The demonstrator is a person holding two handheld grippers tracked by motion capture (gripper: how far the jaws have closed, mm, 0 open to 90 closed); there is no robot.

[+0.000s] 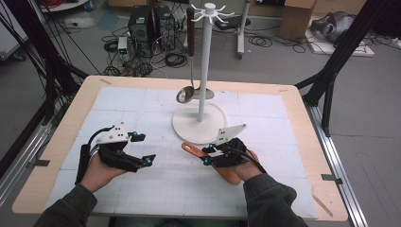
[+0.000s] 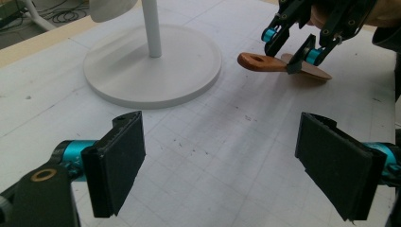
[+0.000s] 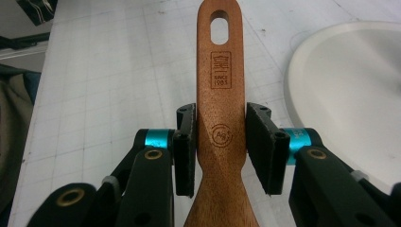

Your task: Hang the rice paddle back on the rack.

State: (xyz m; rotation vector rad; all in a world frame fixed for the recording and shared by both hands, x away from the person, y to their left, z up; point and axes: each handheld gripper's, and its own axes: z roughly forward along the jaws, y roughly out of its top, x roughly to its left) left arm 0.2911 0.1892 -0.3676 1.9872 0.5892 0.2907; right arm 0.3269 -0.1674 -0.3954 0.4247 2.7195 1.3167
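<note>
We see the right gripper (image 3: 222,142) clamped on the wooden spatula (image 3: 221,99) at its handle neck — stiff, light, smooth wood, so we'd keep hold there. Left gripper (image 2: 222,161) gapes empty. Beyond the spatula's tip — rack base (image 1: 189,124), ladle (image 1: 186,93) hanging.

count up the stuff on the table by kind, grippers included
wooden spatula: 1, held in the right gripper
metal ladle: 1, hanging on the rack
white hook rack on a round base: 1
handheld grippers: 2, the right one and the left gripper, which is open over the white mat
white mat: 1
total: 6
</note>
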